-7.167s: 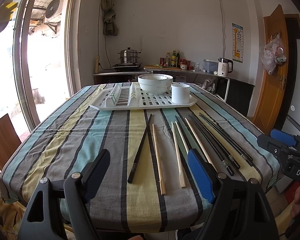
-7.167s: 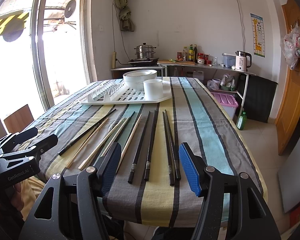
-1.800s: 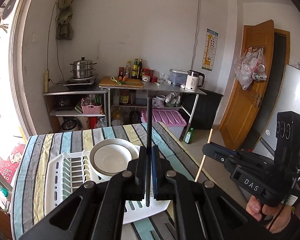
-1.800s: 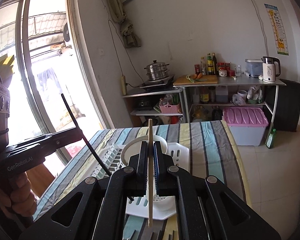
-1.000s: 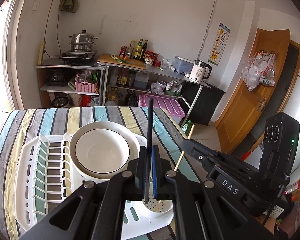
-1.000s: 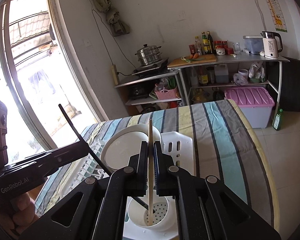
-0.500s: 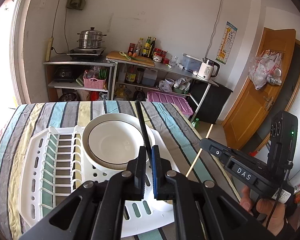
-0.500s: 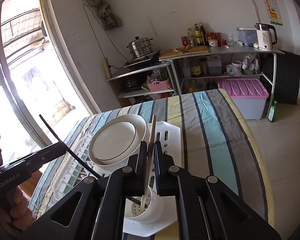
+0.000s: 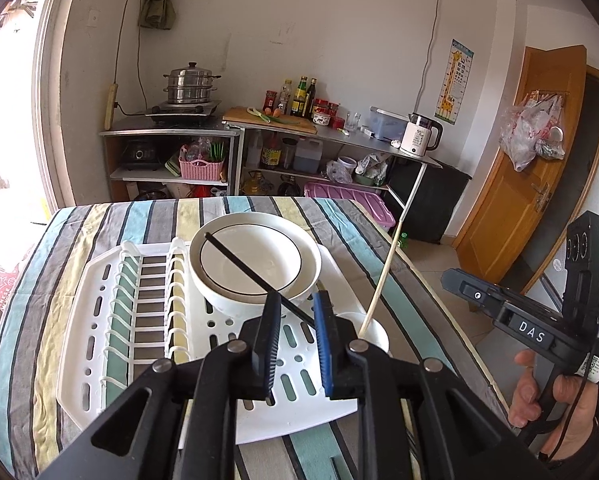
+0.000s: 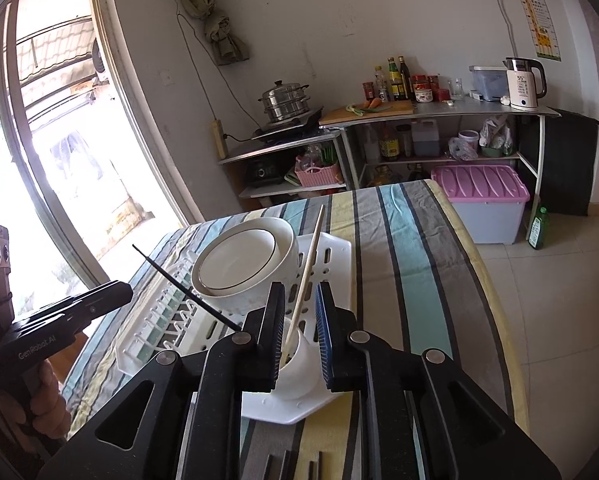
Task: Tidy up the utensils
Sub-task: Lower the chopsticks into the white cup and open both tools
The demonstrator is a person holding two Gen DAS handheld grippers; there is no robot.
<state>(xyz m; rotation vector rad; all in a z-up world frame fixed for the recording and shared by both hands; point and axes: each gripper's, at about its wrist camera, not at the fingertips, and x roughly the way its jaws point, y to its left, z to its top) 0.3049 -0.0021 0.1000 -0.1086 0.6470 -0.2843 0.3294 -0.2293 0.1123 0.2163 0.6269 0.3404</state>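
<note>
Between each parted, empty claw [image 9: 295,334] [image 10: 299,330], stiff, light chopsticks [image 9: 259,276] [image 10: 305,270] lean in the cup [image 10: 299,368]; grip mid-shaft.

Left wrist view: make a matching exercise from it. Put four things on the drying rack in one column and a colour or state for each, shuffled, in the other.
1. black chopstick
2. wooden chopstick
3. bowl
4. cup

a. white, with a thin dark ring inside the rim
b. leans across the bowl
c. holds both chopsticks
d. pale, leans away from the bowl

Pairs: 1-b; 2-d; 3-a; 4-c
</note>
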